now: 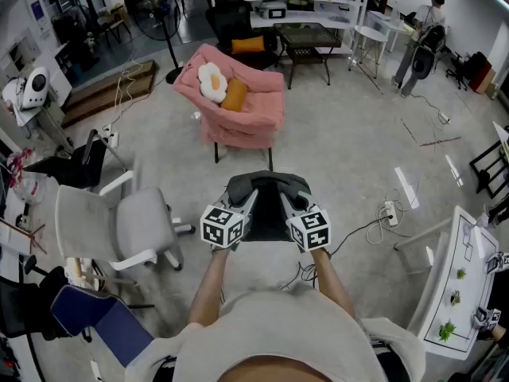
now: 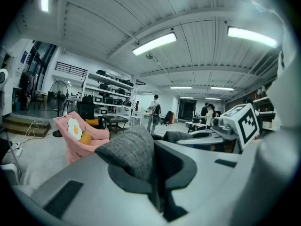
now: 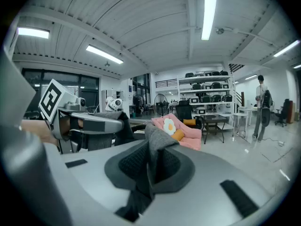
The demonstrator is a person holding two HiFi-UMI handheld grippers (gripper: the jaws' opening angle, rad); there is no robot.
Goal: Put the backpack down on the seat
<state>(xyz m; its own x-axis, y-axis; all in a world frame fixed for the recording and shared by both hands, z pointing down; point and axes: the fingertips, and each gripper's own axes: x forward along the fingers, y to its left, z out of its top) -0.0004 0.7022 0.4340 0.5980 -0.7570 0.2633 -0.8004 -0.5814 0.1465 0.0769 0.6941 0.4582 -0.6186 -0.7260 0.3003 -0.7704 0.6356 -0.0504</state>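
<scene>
Two grippers are out ahead of me side by side on nearly straight forearms, both tipped slightly downward. My left gripper [image 1: 248, 203] has its jaws pressed together on a fold of grey knit fabric of the backpack [image 1: 268, 201], and my right gripper [image 1: 286, 204] pinches the same grey cloth. The backpack is dark, with grey fabric across its top, and hangs between the two grippers above the concrete floor [image 1: 350, 157]. The pink armchair [image 1: 250, 114], with its egg-shaped cushion [image 1: 211, 82], stands well apart beyond it.
</scene>
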